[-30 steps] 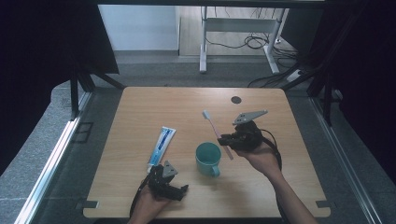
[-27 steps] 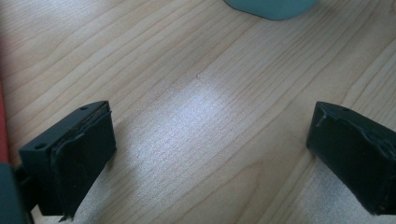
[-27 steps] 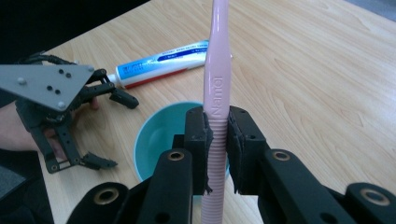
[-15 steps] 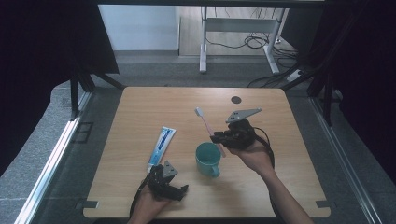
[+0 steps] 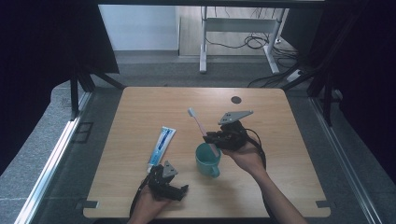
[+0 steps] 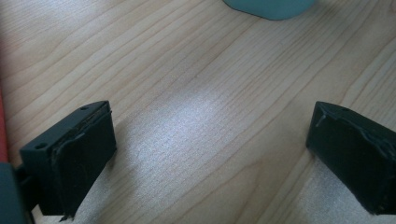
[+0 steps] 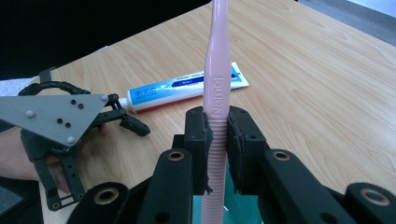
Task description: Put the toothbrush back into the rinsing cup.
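My right gripper (image 5: 211, 138) (image 7: 218, 128) is shut on a pink toothbrush (image 5: 198, 123) (image 7: 217, 70). The brush stands tilted, its head up and to the far left. Its lower end reaches the mouth of a teal cup (image 5: 207, 160) (image 7: 243, 207) at the table's middle. A blue and white toothpaste tube (image 5: 161, 142) (image 7: 187, 87) lies flat left of the cup. My left gripper (image 5: 173, 186) (image 6: 205, 154) rests near the front edge with its jaws wide open over bare wood, and the cup's base (image 6: 268, 7) is just ahead of it.
The wooden table (image 5: 289, 154) has a small dark round mark (image 5: 236, 99) at the back right. Beyond the far edge stand a metal desk frame (image 5: 203, 51) and floor cables (image 5: 254, 42). Dark curtains hang at both sides.
My right gripper has moved left with the toothbrush, bringing its lower end over the cup. The left gripper has stayed in place.
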A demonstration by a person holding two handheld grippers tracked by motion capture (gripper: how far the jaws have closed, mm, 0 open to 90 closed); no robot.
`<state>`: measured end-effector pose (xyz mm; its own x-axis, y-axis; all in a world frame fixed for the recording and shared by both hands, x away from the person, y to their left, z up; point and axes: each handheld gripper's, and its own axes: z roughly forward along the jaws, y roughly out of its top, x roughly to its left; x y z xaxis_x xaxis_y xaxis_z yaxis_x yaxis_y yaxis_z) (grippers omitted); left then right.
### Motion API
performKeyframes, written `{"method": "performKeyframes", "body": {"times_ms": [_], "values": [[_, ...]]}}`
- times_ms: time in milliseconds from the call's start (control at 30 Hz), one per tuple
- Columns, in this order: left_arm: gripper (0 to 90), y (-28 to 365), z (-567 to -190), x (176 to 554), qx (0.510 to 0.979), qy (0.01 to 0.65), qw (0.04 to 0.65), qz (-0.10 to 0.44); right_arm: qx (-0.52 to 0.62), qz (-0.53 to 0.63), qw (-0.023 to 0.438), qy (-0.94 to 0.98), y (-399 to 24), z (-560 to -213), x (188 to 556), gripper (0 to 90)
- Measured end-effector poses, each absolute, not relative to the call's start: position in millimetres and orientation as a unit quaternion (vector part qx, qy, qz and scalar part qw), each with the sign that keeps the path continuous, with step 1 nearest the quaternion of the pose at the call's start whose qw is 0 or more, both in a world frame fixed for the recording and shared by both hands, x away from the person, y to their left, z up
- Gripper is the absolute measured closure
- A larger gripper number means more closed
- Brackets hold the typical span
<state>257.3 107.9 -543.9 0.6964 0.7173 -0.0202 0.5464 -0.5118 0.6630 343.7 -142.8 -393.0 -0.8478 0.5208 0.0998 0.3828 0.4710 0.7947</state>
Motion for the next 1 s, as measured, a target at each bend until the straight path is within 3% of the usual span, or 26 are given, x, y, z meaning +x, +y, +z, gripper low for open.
{"method": "performKeyframes", "body": {"times_ms": [1000], "values": [[1.5, 107.9, -543.9, 257.2, 0.860, 0.367, 0.331, 0.129, 0.260, 0.432, 0.064, 0.861, -140.0, -435.1, 341.2, 78.7]]}}
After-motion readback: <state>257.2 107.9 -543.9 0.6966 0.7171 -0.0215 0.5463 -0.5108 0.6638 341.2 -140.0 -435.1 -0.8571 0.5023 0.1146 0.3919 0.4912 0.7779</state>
